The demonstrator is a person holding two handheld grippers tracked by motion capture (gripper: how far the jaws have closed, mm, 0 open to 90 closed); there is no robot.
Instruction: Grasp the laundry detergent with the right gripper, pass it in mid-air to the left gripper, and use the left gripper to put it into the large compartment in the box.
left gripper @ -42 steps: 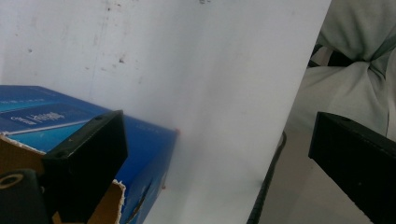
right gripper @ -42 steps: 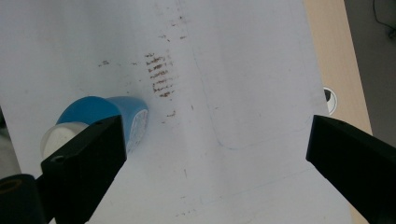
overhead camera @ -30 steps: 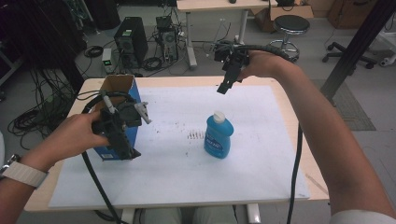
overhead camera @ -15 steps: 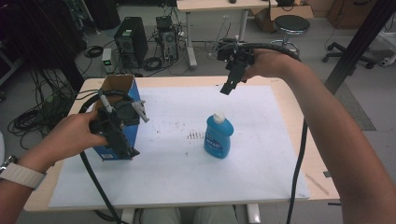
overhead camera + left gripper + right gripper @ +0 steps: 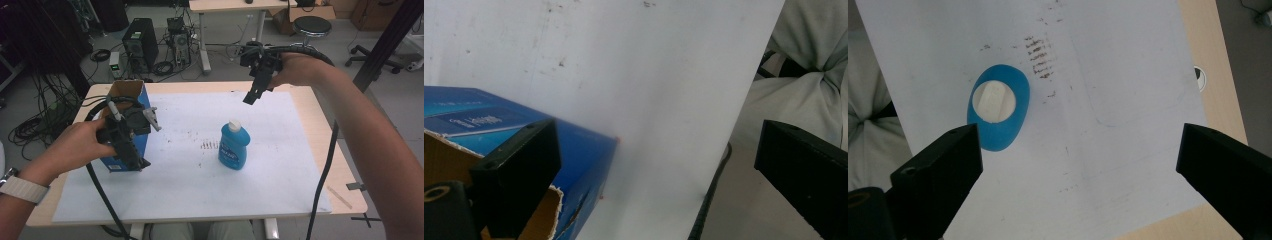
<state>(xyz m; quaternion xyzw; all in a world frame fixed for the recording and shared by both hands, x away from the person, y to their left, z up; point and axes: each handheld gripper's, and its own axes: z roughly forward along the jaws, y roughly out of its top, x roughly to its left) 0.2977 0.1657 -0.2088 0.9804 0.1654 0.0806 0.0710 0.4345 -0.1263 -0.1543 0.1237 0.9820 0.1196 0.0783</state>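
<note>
White paper covers the table [image 5: 320,100]. Left gripper [image 5: 131,160], jaws apart, has stayed beside the open blue carton [image 5: 131,95] at the left edge. Right gripper [image 5: 251,96], jaws wide apart, has drifted slightly back, high above the upright blue detergent bottle [image 5: 233,149]. Judgement: no grasp begun; approach pending.

From up here I see two things standing on the white sheet [image 5: 280,165]: the blue bottle [image 5: 233,148] upright near the middle, and the open blue box [image 5: 131,115] at the left edge — my left gripper [image 5: 131,156] sits right against it. Between box and bottle the sheet lies bare. My right gripper [image 5: 251,96], jaws wide, hangs above the far side — bare sheet beneath it, the bottle off toward one jaw.
</note>
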